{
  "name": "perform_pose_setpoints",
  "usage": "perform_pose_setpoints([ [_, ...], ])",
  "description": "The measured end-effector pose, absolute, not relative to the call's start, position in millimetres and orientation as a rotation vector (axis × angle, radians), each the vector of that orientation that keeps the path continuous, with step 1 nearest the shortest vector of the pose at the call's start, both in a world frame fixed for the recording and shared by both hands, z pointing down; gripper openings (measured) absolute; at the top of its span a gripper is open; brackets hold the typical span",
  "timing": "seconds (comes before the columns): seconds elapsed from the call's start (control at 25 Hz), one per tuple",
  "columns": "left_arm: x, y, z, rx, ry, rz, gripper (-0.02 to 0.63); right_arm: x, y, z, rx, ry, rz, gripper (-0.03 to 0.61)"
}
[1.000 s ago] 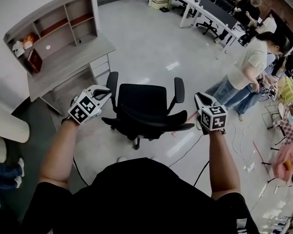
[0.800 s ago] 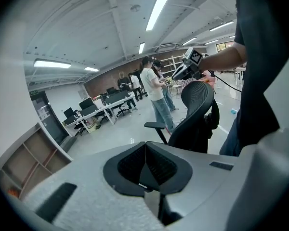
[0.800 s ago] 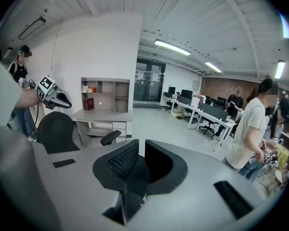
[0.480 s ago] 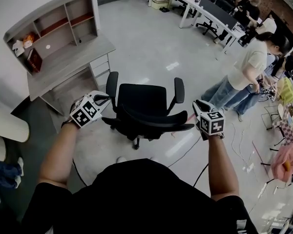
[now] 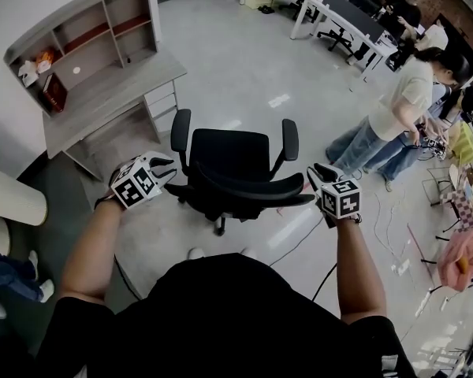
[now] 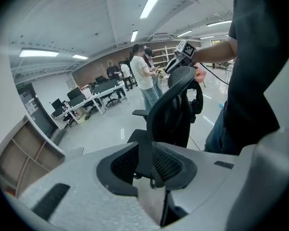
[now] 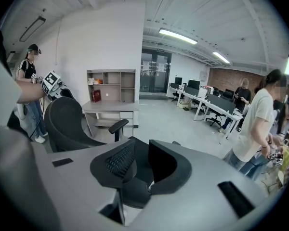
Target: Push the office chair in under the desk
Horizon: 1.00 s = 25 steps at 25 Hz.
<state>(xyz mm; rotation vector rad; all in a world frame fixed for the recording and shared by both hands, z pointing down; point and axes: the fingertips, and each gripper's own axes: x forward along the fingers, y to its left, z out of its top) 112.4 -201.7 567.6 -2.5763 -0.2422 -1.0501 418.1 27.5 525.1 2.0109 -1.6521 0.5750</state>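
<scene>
Presently, the office chair [image 5: 229, 157] stands on open floor, out from the desk [image 5: 102, 105], backrest [image 5: 244, 189] toward the person. Left claw [image 5: 167, 172] and right claw [image 5: 314, 178] flank the backrest's ends. Both have just opened and stand apart, clamping nothing; the backrest's edge shows in the left gap.

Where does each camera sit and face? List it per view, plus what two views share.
Head view: on the person's head, facing steeply down at the office chair and desk; both forearms, left tongs, right tongs show.
Left gripper view: on the left tongs, facing across the chair's backrest; own jaws, torso show.
Right gripper view: on the right tongs, facing the desk; own jaws, an arm show.
Shared: both gripper views show the chair and the opposite tongs; both jaws have just been opening, backrest edge in each gap, ungripped.
</scene>
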Motion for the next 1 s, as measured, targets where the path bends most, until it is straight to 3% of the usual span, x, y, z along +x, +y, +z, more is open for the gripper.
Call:
perform_pose_setpoints([
  [0.6, 102.1, -151.2, 609.0, -2.486, -0.548, -1.186, 0.182, 400.1, 42.4, 552.4, 1.877, -1.732, 0.678, 0.152],
  [1.0, 97.6, -142.2, 637.7, -2.395, -0.615, -1.302, 0.207, 375.9, 51.9, 579.8, 1.638, -1.787, 0.711, 0.183],
])
